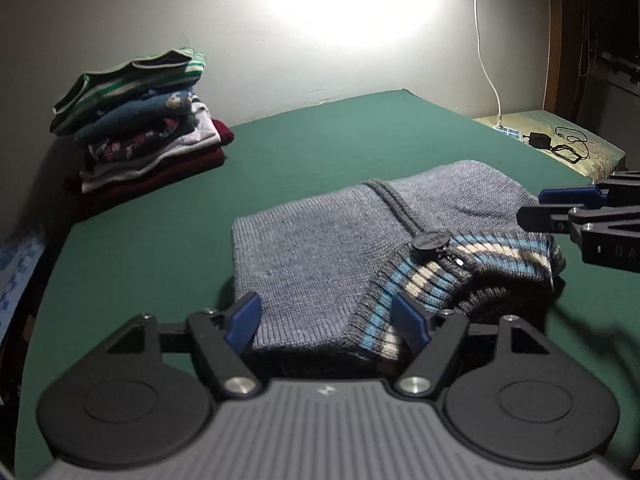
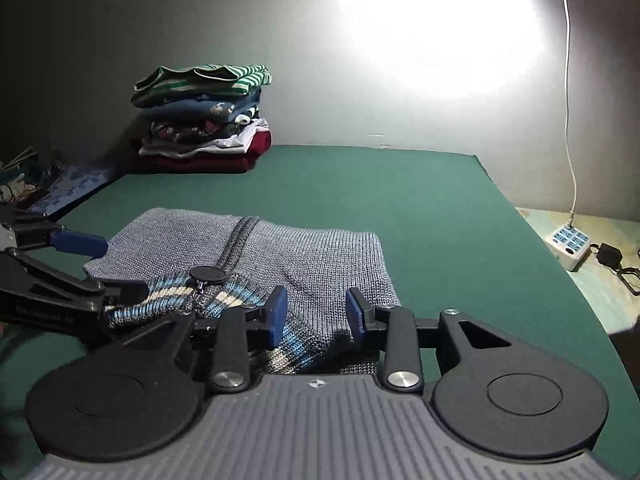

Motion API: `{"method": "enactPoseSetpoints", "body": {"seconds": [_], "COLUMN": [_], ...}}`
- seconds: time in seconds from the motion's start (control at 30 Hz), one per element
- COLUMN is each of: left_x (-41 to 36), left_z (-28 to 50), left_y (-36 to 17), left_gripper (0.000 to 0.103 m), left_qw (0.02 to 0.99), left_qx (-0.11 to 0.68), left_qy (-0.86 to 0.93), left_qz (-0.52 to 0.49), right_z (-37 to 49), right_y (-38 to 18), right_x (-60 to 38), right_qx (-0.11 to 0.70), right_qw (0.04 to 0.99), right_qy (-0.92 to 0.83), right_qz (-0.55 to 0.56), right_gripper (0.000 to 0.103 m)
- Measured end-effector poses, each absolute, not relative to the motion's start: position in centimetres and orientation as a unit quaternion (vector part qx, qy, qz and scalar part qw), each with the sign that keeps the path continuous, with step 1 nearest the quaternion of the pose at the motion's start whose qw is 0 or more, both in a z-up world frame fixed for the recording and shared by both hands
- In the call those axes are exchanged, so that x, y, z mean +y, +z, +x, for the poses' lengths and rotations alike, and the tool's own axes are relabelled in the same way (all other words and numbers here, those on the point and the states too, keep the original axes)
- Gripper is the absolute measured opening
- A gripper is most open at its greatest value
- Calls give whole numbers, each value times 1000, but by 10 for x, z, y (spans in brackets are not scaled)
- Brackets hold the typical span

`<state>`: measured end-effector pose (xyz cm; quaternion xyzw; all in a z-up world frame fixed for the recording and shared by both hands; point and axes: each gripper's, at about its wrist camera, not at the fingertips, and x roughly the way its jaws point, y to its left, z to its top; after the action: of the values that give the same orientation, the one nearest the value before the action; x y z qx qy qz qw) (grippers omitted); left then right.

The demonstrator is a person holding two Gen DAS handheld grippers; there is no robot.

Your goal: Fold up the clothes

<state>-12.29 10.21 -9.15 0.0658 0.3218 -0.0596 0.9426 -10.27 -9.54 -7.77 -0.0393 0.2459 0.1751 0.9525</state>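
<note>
folded grey sweater (image 1: 340, 248) between left gripper (image 1: 326, 324) spread fingers, right gripper (image 2: 316, 316) likewise

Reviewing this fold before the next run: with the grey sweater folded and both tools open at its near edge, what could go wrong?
1. Both the left tool and right tool straddle the sweater edge; closing may pinch only the top layer, undoing the fold.
2. The zipper pull and striped collar sit proud and could snag a finger.
3. The clothes stack already leans, so adding the sweater might tip it.
</note>
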Motion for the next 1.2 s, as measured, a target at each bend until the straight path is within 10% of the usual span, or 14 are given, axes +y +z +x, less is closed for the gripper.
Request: {"method": "enactPoseSetpoints", "body": {"seconds": [1.2], "left_x": [84], "left_z": [-93], "left_y": [-84], "left_gripper": [82], "left_qw": [918], "left_qx": [388], "left_qy": [76], "left_qz": [-2], "right_z": [-61], "right_y": [-96], "right_x": [-127], "right_qx": [332], "right_qw": [914], "right_qy": [232], "right_qz": [-2], "right_gripper": [39]}}
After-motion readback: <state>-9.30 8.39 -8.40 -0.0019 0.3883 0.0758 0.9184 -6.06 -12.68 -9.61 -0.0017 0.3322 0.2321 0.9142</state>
